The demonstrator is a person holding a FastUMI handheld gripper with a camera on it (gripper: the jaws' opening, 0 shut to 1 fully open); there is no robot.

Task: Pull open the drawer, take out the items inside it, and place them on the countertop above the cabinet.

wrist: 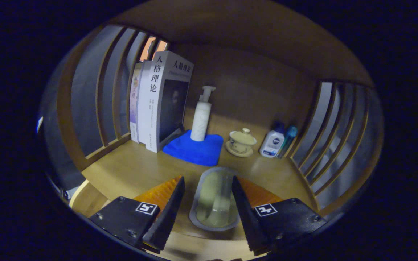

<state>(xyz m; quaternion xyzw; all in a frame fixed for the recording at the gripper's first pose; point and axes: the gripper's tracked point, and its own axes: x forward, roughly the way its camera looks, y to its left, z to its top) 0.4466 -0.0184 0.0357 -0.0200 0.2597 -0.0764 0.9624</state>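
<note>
**Current state.** The gripper (208, 188) is over the countertop (129, 170) of the cabinet, inside a wooden bay with slatted side walls (111, 90). Between its fingers lies an oval, pale, translucent item with a grey rim (214, 203) — probably a lidded container or a dish, though its exact kind cannot be told. It appears to rest on the countertop surface. Both fingers stand close to its sides; whether the pads actually press on it cannot be told, so the grip state is left undecided.

**Surroundings.** Beyond the fingers, at the far side of the countertop, from left to right:
- upright books (160, 101);
- a white pump bottle (201, 116) standing on a blue cloth (194, 148);
- a lidded cup on a saucer (241, 142);
- a small white bottle (272, 142) with a blue-capped one just beside it.

The drawer lies outside what can be seen here.

**Step in hand.** Judged from the layout, this is the placing step: an item taken from the drawer is being set down on the countertop, near the front edge.

**Next move.** If the item is seated flat, spread the fingers and draw the gripper straight back — avoid dragging the item or pushing it toward the blue cloth just beyond it. Then go down to the drawer for any remaining items.
</note>
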